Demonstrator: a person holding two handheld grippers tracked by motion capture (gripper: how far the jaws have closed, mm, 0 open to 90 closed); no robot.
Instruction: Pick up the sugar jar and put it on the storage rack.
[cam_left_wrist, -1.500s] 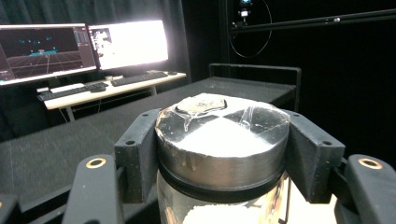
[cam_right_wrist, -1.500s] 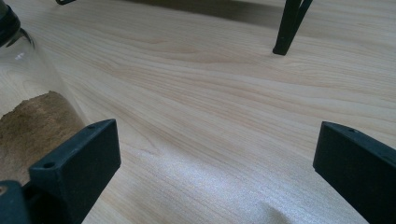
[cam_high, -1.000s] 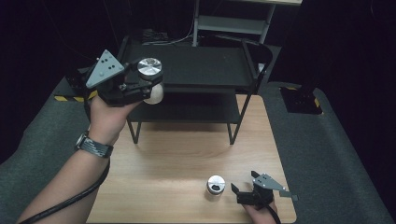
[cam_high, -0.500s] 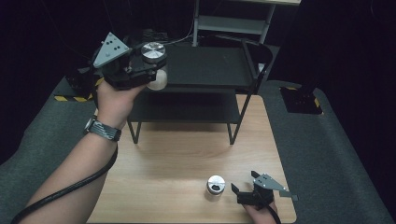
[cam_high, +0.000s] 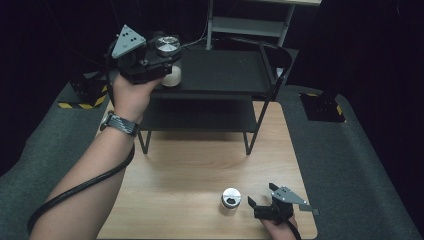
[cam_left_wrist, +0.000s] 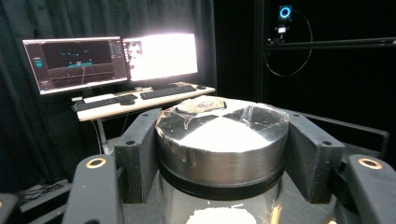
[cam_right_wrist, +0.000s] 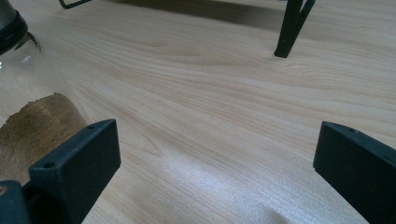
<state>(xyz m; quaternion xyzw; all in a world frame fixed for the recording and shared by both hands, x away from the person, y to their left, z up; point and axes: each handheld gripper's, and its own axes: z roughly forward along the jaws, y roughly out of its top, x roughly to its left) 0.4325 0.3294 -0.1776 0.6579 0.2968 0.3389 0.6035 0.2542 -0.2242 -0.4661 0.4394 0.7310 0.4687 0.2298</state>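
The jar with the silver lid and white powder inside is clamped in the left gripper, whose jaws press on either side of the lid, as the left gripper view shows plainly. It hangs over the left front corner of the black shelf's top tier, not yet set down as far as I can tell. Compared with a second ago, the left hand has carried the jar up and away from the person, from in front of the shelf's left edge to over that corner; the grip looks unchanged. That reads to me as the jar being brought in for placing on the top tier, with lowering and letting go yet to come. Down on the wooden table, near its front edge toward the right corner, a second jar with a silver lid holds brown powder. Just to its right sits the right gripper, in the same spot as before, its jaws spread wide with only bare wood between them in the right gripper view, the brown jar touching nothing.
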